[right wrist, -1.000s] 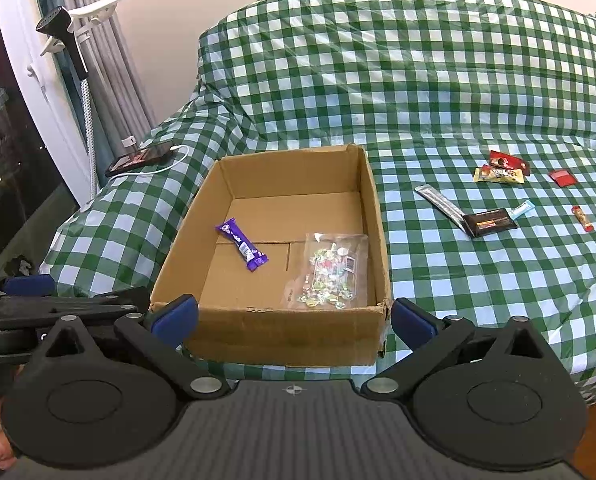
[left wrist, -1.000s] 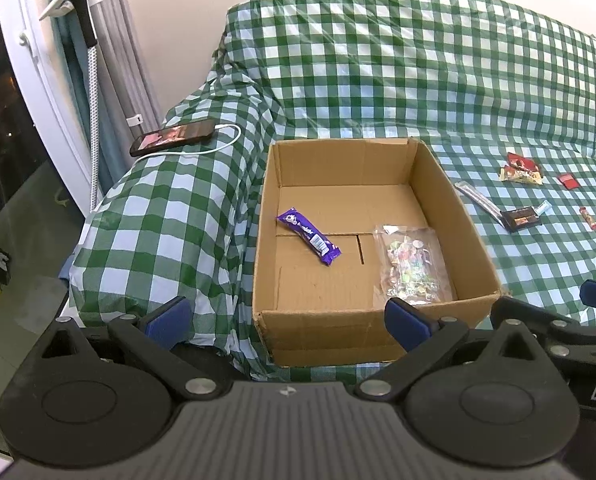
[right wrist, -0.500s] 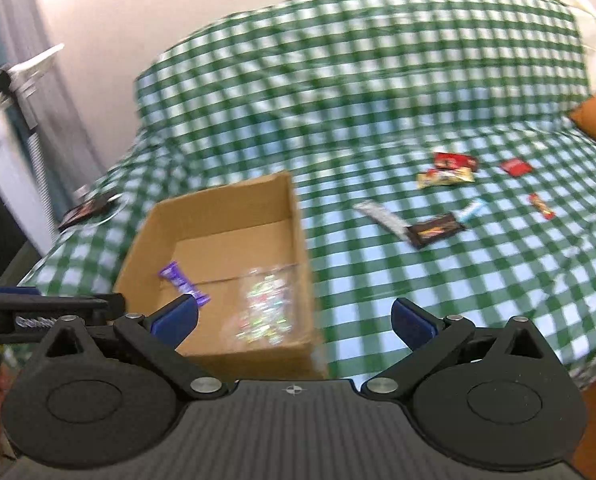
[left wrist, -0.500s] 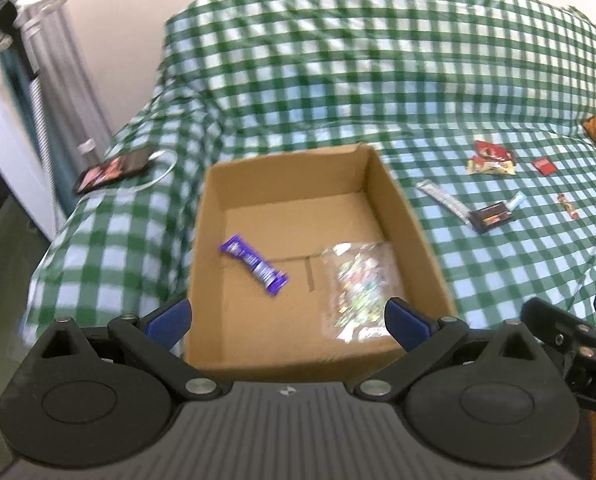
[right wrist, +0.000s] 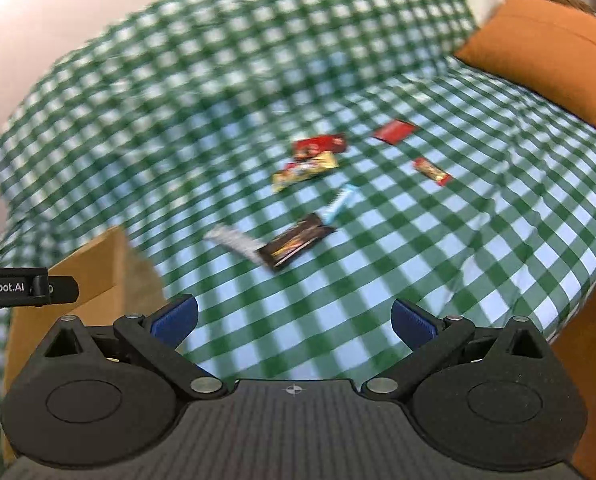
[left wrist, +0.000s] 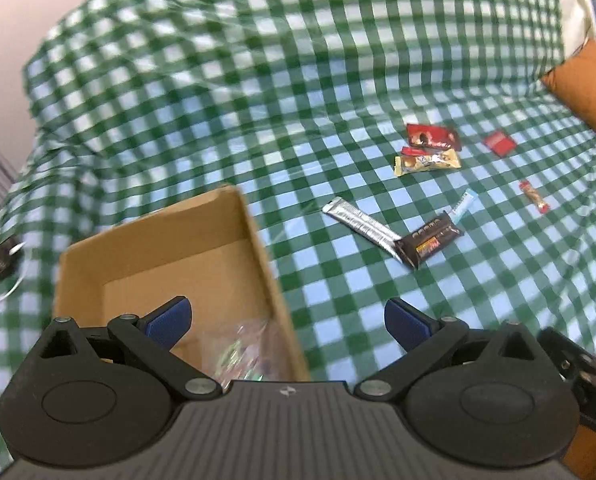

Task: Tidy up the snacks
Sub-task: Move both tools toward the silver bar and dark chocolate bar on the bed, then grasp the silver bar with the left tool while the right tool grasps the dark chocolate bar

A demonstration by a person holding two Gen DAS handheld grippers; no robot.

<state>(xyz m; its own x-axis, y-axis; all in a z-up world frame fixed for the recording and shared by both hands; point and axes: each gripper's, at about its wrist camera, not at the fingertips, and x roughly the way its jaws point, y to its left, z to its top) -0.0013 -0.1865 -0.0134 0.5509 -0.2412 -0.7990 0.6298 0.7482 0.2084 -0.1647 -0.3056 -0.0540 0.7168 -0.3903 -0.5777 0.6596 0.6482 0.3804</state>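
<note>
The snacks lie scattered on the checked cover (left wrist: 337, 80) to the right of the box (left wrist: 258, 240): a dark bar (left wrist: 431, 240) overlaps one end of a silver stick (left wrist: 359, 224), with a pale blue stick (left wrist: 463, 205) touching its far end. Beyond them a yellow packet (left wrist: 427, 161) lies just beside a red packet (left wrist: 433, 136); a small red packet (left wrist: 499, 143) and a thin red bar (left wrist: 533, 197) lie apart to the right. A clear candy bag (left wrist: 242, 352) rests inside the box. The left gripper (left wrist: 288, 316) hovers over the box's right wall, jaws spread wide, holding and touching nothing. The right gripper (right wrist: 294, 316) hovers over the cover near the dark bar (right wrist: 296, 241), jaws likewise spread wide and empty. An orange cushion (right wrist: 545, 52) lies at far right.
</note>
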